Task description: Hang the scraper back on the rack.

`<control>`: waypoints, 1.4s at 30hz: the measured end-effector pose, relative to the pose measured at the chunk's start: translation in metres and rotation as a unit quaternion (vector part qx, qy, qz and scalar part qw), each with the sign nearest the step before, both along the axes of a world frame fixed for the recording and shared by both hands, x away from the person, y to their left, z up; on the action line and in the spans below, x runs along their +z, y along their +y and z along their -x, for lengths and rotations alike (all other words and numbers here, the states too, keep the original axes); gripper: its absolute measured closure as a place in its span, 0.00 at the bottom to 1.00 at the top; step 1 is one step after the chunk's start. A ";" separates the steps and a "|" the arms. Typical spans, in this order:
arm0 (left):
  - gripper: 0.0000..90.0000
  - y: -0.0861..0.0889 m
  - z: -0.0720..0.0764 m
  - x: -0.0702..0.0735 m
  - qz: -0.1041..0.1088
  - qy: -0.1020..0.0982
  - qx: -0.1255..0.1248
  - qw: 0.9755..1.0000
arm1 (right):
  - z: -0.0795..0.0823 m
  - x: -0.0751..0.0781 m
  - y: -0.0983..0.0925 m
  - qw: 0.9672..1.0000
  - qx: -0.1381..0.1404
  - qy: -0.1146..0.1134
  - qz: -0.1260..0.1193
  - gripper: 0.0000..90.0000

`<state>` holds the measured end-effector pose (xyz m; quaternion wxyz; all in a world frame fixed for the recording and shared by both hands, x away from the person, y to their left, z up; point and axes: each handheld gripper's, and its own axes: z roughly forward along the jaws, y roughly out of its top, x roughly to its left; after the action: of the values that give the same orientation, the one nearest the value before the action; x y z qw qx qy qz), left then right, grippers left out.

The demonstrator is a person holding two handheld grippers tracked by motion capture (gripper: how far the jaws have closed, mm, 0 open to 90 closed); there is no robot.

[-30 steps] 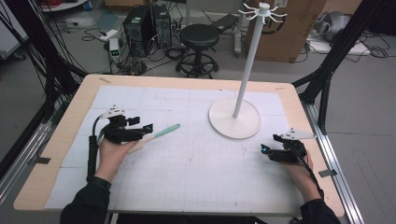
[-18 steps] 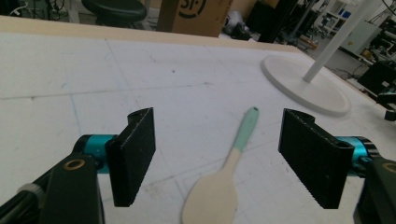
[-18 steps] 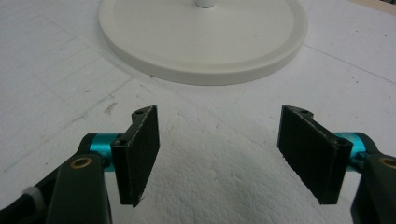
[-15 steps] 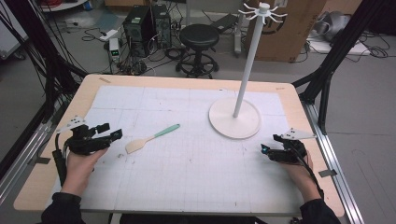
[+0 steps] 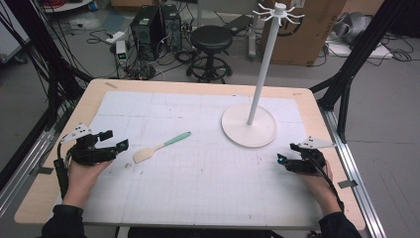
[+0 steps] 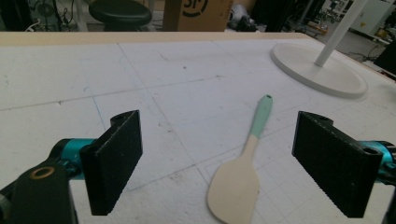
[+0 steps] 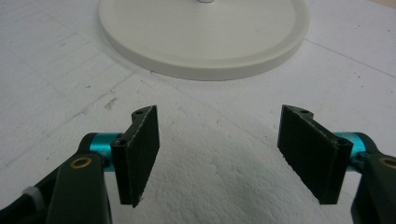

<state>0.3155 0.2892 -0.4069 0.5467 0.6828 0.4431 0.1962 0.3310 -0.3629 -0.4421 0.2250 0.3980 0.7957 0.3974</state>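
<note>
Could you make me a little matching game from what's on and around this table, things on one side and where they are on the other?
Things:
1. spatula
2. white stand
3. black stool
4. left gripper

Places or states:
A. on the floor beyond the far edge of the table
B. lying flat on the white mat, mint handle pointing toward the stand
C. jaws open, nothing between them, beside the spatula's pale blade
D. upright, round base on the mat, hooks at the top

Pairs: 1-B, 2-D, 3-A, 4-C
</note>
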 end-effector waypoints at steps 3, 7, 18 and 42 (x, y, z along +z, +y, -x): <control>0.19 -0.002 0.000 0.002 -0.006 -0.004 -0.002 1.000 | 0.000 0.000 0.000 1.000 0.001 0.000 0.001 0.32; 0.18 -0.009 -0.004 0.005 -0.027 -0.007 -0.012 1.000 | 0.000 0.000 0.000 1.000 0.000 0.001 0.003 0.32; 0.17 -0.048 -0.025 0.010 -0.085 0.013 -0.077 0.993 | 0.001 0.000 0.001 1.000 0.002 -0.001 0.007 0.32; 0.51 -0.091 -0.065 -0.034 -0.143 0.071 -0.136 0.978 | 0.000 -0.002 0.002 1.000 0.008 0.002 0.005 0.32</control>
<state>0.3807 0.1984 -0.4408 0.4321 0.8202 0.3506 0.1325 0.3314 -0.3612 -0.4437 0.2222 0.3915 0.8014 0.3938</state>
